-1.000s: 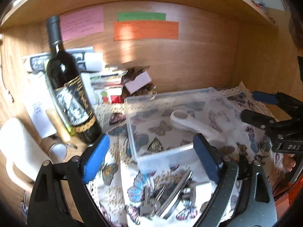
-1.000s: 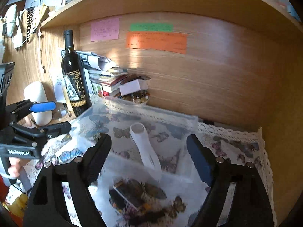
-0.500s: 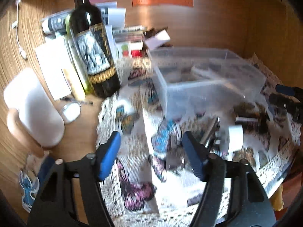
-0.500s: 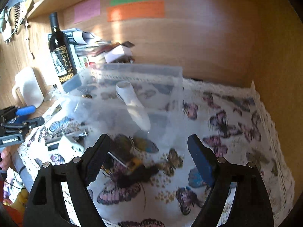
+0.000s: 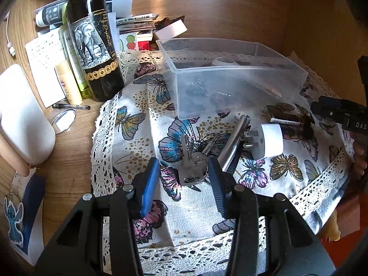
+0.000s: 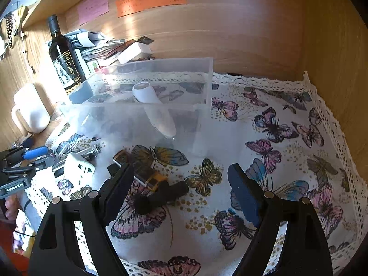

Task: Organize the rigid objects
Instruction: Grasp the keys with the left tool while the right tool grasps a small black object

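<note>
The left gripper point(image 5: 184, 177) is tilting down over the butterfly cloth point(image 5: 142, 124), its jaws partly open and holding nothing; the bunch of keys point(image 5: 191, 163) is lying on the cloth right between its blue fingertips point(image 5: 150, 179). Just past its right fingertip a chrome metal rod point(image 5: 234, 142) is lying slantwise, and beyond that rod a white plug adapter point(image 5: 269, 140) is resting on its side. Ahead of the gripper the clear plastic bin point(image 5: 230, 76) is sitting with a white oblong object point(image 6: 151, 105) inside it. To the left front a wine bottle point(image 5: 95, 43) is standing upright, its label showing an elephant and cursive script too fine to read.

The right gripper point(image 6: 179, 188) is hovering low over the cloth, jaws spread wide and gripping nothing. A dark rectangular device with an orange band point(image 6: 147, 174) is lying just inside its left fingertip, touching a black cylindrical piece point(image 6: 165, 195). Seen from the right wrist, the left gripper's body is showing the lettering "GenRobot.AI". Pink, green and orange notes point(image 6: 151, 0) are hanging on the back wall, their writing illegible.
</note>
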Available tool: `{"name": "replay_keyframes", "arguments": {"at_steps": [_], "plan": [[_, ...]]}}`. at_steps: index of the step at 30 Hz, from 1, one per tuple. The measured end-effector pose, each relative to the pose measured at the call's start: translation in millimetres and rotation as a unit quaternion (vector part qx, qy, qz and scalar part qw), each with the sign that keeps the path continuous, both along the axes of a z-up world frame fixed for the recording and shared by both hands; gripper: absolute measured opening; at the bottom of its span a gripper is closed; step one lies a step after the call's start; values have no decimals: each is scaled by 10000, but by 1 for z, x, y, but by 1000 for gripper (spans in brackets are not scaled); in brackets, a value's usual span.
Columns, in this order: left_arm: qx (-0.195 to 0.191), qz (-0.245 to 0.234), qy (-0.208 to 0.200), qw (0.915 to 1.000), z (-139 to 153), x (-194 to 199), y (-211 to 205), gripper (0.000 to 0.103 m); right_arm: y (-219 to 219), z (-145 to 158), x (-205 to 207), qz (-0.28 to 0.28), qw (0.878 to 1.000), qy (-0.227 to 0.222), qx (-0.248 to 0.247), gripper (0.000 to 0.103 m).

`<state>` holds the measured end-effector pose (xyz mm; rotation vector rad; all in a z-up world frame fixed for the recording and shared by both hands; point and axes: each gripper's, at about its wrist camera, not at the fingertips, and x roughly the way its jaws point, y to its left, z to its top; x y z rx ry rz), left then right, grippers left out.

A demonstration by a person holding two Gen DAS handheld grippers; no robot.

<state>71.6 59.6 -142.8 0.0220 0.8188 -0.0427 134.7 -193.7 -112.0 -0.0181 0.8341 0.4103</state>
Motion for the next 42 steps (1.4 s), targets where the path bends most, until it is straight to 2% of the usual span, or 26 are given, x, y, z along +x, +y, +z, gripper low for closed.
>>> {"name": "replay_keyframes", "arguments": {"at_steps": [9,11,13,14,16,19,21,26,31,35,37,39,42], "plan": [[-18,-50,-1,10000,-3,-2,3,44,2,-8,-6,37,9999,149,31,82],[-2,-30,-37,10000,-3,-1,4,41,1,-8,-6,46,9999,159,43,82],[88,32,113,9999,-8,4,7,34,1,-8,-7,47,9998,170,51,82],[95,90,187,9997,-11,7,10,34,2,-8,-7,46,9998,167,43,82],[-77,133,204,9997,-11,9,17,32,1,-7,-8,42,9999,161,42,82],[-114,297,137,9994,-5,8,24,29,0,-6,-9,25,9998,163,64,82],[-272,202,102,9994,-2,5,24,29,0,-6,-8,26,9998,169,83,82],[-70,-12,24,10000,0,1,9,29,3,-8,-7,47,9998,205,71,82],[215,-76,106,9997,-9,9,2,30,5,-10,-8,96,9997,206,31,82],[117,-64,142,9998,-12,14,7,30,8,-15,-6,165,9995,247,-72,81],[29,-97,221,9997,-12,14,10,30,10,-18,-4,185,9993,304,-84,79],[2,-127,235,9996,-12,15,10,30,12,-21,-2,217,9990,377,-114,73],[-56,-202,259,9994,-12,15,10,30,17,-25,1,307,9983,454,-178,70]]}}
